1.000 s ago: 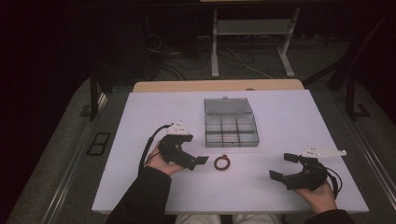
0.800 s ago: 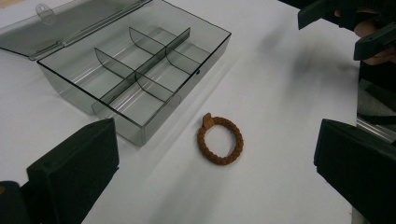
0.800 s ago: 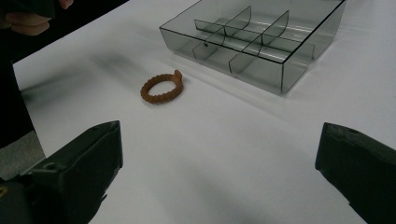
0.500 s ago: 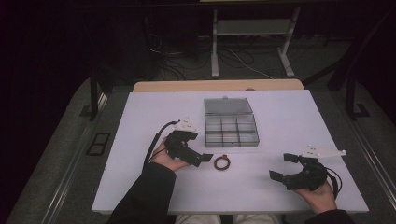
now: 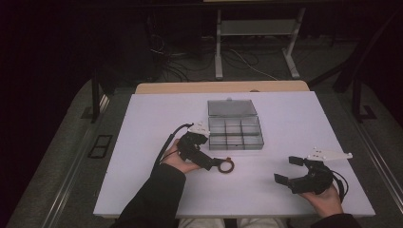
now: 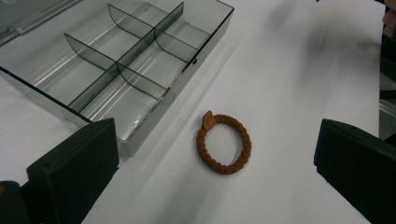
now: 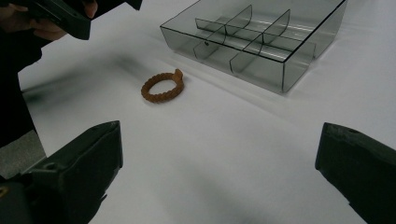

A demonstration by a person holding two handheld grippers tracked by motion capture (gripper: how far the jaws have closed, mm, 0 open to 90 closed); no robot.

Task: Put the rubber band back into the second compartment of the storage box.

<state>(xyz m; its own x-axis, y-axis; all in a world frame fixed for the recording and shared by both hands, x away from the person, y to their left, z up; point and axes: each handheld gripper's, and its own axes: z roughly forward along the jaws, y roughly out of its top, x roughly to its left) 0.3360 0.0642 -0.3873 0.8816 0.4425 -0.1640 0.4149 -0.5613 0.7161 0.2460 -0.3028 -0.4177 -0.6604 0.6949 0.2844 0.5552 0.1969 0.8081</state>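
A brown braided ring [image 6: 223, 143] is seen lying flat on the white table [image 5: 285, 118], just in front of a clear divided box [image 5: 235, 133] whose lid [image 5: 232, 108] is laid open behind it. The box compartments are seen empty, and the ring is kept apart from the box wall by a narrow strip of bare table.

The left gripper [image 5: 219, 164] is held low over the table just left of the ring, its jaws spread wide with the ring framed between them in the left gripper view; no contact with the ring can be made out. One jaw is placed close beside the box's near corner.

The right gripper [image 5: 289, 170] is held well to the right, near the table's front edge, jaws wide apart and nothing between them. Open table lies between it and the ring. Beyond the table, a dark floor with cables [image 5: 242, 59] and a metal frame [image 5: 256, 28] is seen.
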